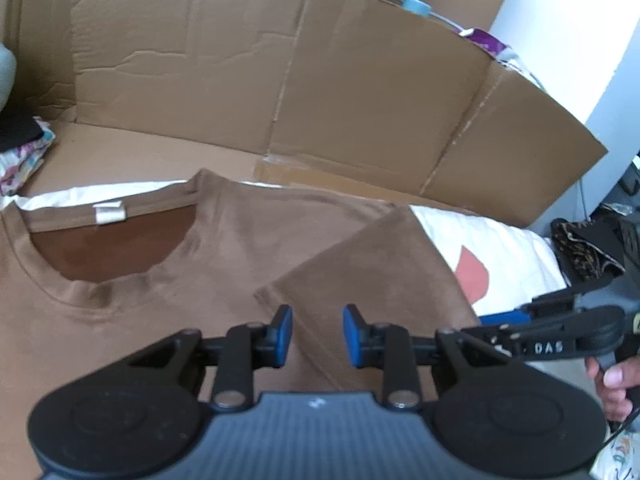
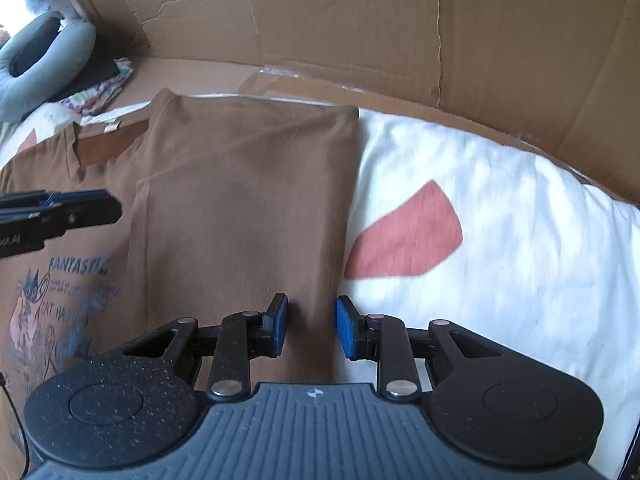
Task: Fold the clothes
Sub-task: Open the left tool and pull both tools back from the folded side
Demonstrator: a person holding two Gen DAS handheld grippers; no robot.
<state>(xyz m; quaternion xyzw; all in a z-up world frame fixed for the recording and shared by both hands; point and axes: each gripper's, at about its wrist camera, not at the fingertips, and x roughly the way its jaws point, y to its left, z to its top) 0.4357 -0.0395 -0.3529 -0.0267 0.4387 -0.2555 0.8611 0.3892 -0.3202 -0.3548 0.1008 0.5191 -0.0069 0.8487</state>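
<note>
A brown T-shirt (image 2: 240,184) lies flat, print side up, on a white sheet (image 2: 500,240), with a cardboard wall (image 1: 320,80) standing just behind its collar (image 1: 108,280). One side of the shirt is already folded in over the body, sleeve (image 1: 360,264) included, leaving a straight edge against the sheet. The left gripper (image 1: 317,338) hovers above the shirt just beside the folded sleeve, jaws partly apart and holding nothing. The right gripper (image 2: 311,326) hangs over the shirt's folded edge, lower down from the collar, jaws likewise partly apart and empty, with cloth showing below the gap but not pinched. The step in hand looks like letting go of this fold and going for the other side. To do it well, lift both grippers clear without dragging the cloth, then pinch the far shoulder and hem together so the second fold lands parallel to the first.
</note>
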